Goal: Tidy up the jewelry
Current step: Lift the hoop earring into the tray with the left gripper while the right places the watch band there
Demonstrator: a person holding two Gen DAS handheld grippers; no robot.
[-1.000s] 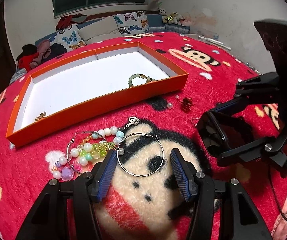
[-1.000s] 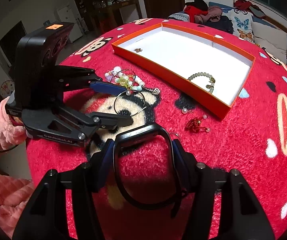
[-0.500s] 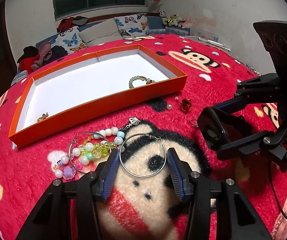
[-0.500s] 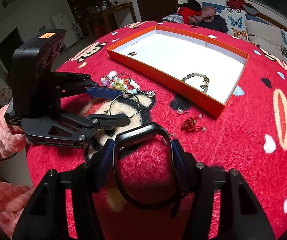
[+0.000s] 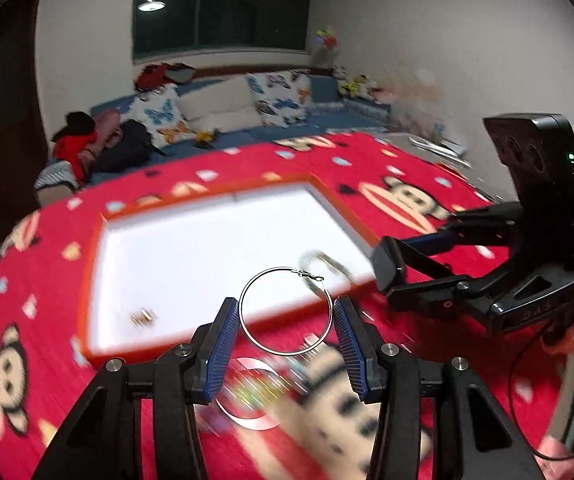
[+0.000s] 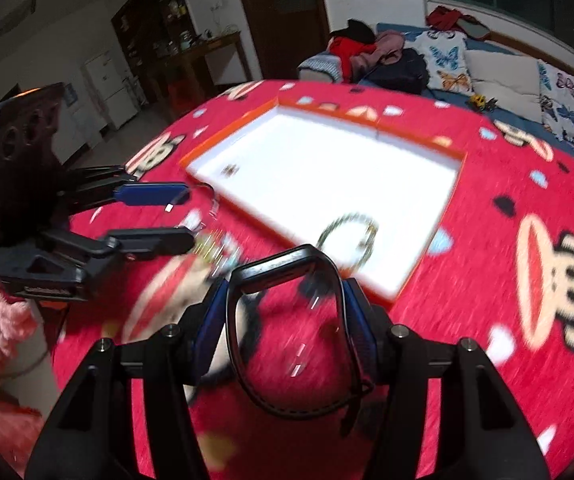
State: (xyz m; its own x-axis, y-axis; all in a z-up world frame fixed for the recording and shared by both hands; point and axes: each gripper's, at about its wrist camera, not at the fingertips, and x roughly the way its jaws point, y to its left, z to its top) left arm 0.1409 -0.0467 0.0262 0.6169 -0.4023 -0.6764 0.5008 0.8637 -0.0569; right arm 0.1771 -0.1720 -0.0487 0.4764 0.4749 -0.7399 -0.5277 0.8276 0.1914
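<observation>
My left gripper [image 5: 286,320] is shut on a large silver hoop earring [image 5: 286,311] and holds it in the air above the table, near the front wall of the orange tray [image 5: 94,280]. My right gripper [image 6: 285,312] is shut on a black watch-like band [image 6: 287,336], also lifted; it shows in the left wrist view [image 5: 391,268] by the tray's right corner. The white tray floor holds a green bead bracelet [image 6: 349,232] and a small gold piece [image 5: 143,316]. The left gripper shows in the right wrist view [image 6: 155,216].
The table has a red monkey-print plush cover [image 6: 527,280]. A second hoop [image 5: 247,396] and blurred beads lie on it under my left gripper. A sofa with butterfly cushions [image 5: 223,108] stands behind the table. The table is motion-blurred.
My left gripper closed on the silver hoop earring and lifted it off the cover toward the tray. My right gripper rose with the black band and moved toward the tray.
</observation>
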